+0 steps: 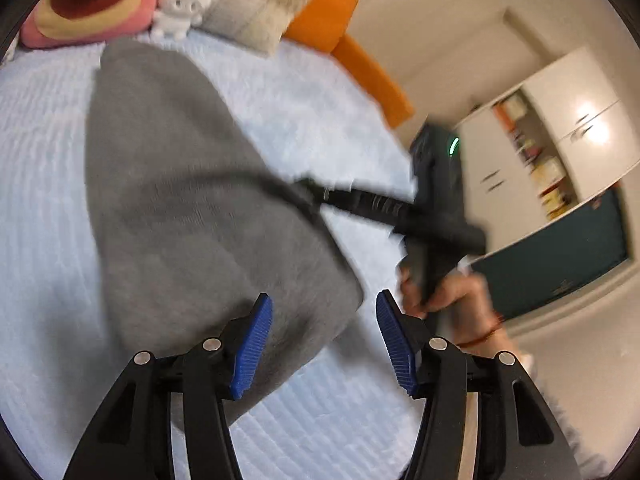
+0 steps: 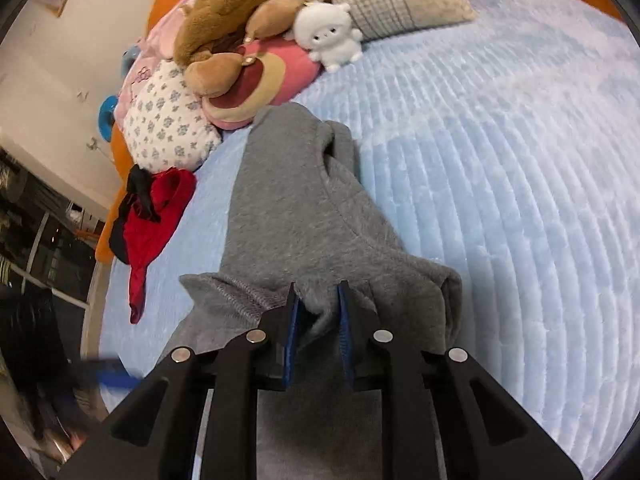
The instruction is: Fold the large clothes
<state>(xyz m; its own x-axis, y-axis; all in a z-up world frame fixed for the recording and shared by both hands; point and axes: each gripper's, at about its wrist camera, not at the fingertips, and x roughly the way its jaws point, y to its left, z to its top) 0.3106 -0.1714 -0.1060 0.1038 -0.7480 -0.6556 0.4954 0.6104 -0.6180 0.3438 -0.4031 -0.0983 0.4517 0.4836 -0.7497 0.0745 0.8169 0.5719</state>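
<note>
A large grey sweatshirt [image 1: 180, 184] lies on a light blue bedspread [image 1: 40, 160]. My left gripper [image 1: 324, 308] is open and empty, its blue pads hovering over the garment's near corner. In the left wrist view my right gripper [image 1: 320, 196] is blurred and reaches in from the right to the grey cloth's edge. In the right wrist view my right gripper [image 2: 318, 294] is shut on a bunched fold of the grey sweatshirt [image 2: 288, 208], which stretches away toward the pillows with a sleeve folded over it.
Plush toys [image 2: 240, 40] and pillows [image 2: 400, 0] crowd the bed's head. A red and black garment [image 2: 148, 216] lies at the bed's left edge. An orange bed frame [image 1: 372, 76] rims the mattress. White cabinets [image 1: 560, 128] stand beyond the bed.
</note>
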